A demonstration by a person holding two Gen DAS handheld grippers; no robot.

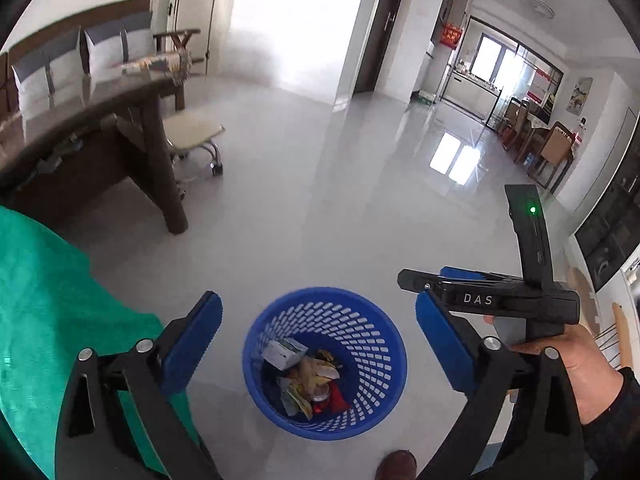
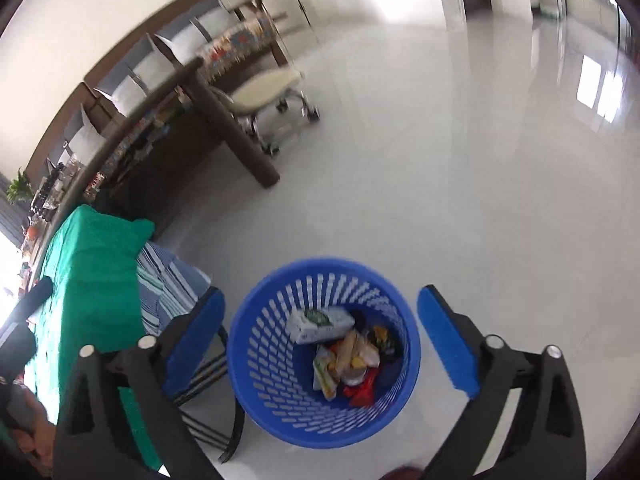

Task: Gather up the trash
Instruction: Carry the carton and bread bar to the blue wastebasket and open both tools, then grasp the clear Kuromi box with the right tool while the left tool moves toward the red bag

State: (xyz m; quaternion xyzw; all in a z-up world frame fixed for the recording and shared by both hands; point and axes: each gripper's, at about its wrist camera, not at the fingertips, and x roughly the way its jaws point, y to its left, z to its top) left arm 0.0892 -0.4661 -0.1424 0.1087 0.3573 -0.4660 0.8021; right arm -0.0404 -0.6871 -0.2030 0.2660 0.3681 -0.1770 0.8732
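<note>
Hovering wide and empty over the blue basket (image 1: 324, 364) at six o'clock, both hand-held grippers, left (image 1: 320, 344) and right (image 2: 320, 344), seemingly drop trash (image 2: 348, 356) inside.

Daylight floods my feeds from a blown-out doorway (image 1: 296, 16) and far windows (image 1: 496, 60), leaving hard white glare and mirrored window patches on the glossy floor (image 1: 456, 160). Fisheye bending curves the table (image 1: 100, 120) and walls, with black vignetting at every corner. My left view stays fairly crisp; my right view smears with motion blur toward the table (image 2: 192, 92) and stool (image 2: 272, 88). Shadows are soft.
</note>
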